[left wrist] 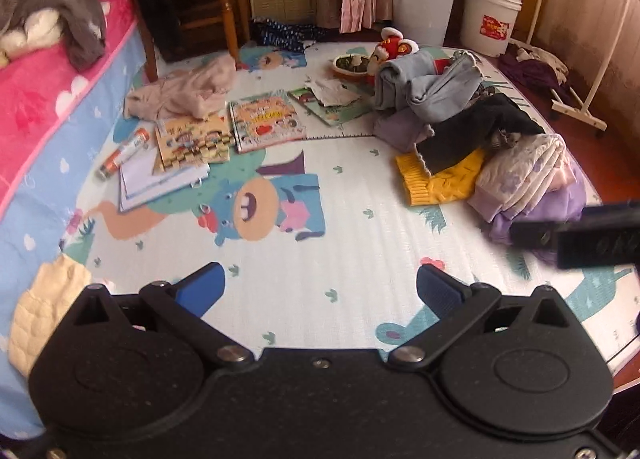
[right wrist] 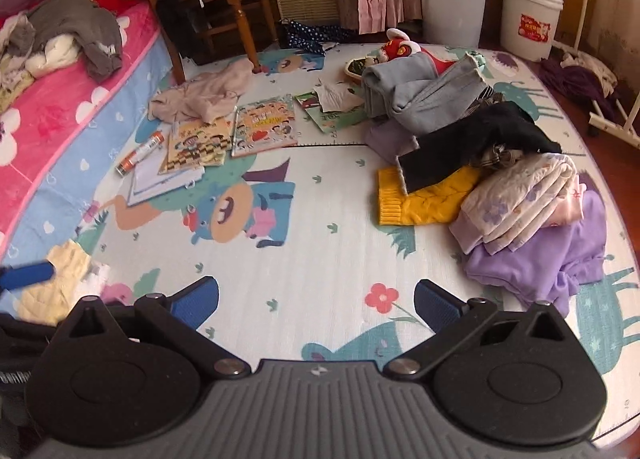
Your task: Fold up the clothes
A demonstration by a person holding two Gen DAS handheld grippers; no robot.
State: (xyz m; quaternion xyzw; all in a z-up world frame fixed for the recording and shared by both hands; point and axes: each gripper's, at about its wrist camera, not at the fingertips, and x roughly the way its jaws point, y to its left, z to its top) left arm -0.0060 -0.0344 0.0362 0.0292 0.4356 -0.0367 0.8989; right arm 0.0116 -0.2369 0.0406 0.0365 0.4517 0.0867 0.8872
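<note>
**Heap on the mat, both grippers empty**

Taking the yellow sweater (right wrist: 424,195) as the landmark: a black garment (right wrist: 472,143) lies across its far edge, grey trousers (right wrist: 428,99) sit rumpled beyond that, and just to its right a floral quilted piece (right wrist: 520,195) rests on a lilac top (right wrist: 560,259). Some of these look roughly doubled over, though whether that is folding or mere bunching is hard to judge. Far to the sweater's left a pale pink garment (right wrist: 204,95) lies crumpled near the picture books (right wrist: 262,127). The left gripper (left wrist: 320,293) and right gripper (right wrist: 316,299) hover over the play mat (right wrist: 320,259), jaws spread wide, holding nothing. Most of the heap appears left to fold.
</note>
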